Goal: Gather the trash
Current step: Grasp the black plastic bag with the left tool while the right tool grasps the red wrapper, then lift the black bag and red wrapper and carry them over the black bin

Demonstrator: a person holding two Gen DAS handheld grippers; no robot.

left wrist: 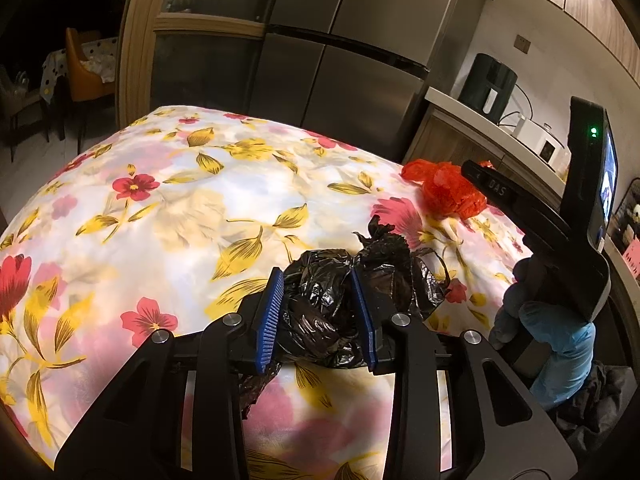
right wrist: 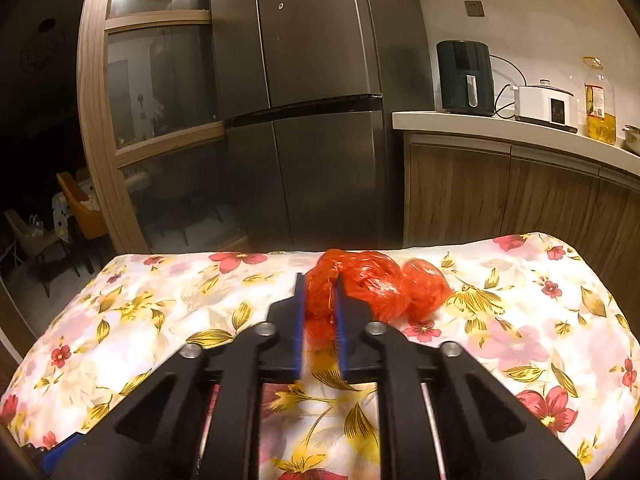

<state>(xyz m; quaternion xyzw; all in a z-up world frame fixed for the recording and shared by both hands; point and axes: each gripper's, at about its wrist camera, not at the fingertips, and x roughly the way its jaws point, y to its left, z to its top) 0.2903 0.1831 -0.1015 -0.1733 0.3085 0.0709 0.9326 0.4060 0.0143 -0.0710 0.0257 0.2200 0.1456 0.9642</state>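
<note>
A crumpled black plastic bag (left wrist: 384,276) lies on the flowered tablecloth (left wrist: 180,200), and my left gripper (left wrist: 320,284) is shut on its near part, the blue pads pressing into the plastic. Farther right on the cloth sits a crumpled red plastic bag (left wrist: 444,188). In the right wrist view my right gripper (right wrist: 321,284) is shut on the left end of that red bag (right wrist: 380,284), which rests on the cloth (right wrist: 160,320). In the left wrist view the right gripper's black body reaches in from the right, held by a blue-gloved hand (left wrist: 560,344).
Behind the table stand a grey fridge (right wrist: 312,120) and a glass-fronted wooden cabinet (right wrist: 160,100). A counter (right wrist: 500,124) at right carries a dark air fryer (right wrist: 466,78), a white cooker (right wrist: 546,104) and an oil bottle (right wrist: 600,104). Chairs stand in the dark room at left.
</note>
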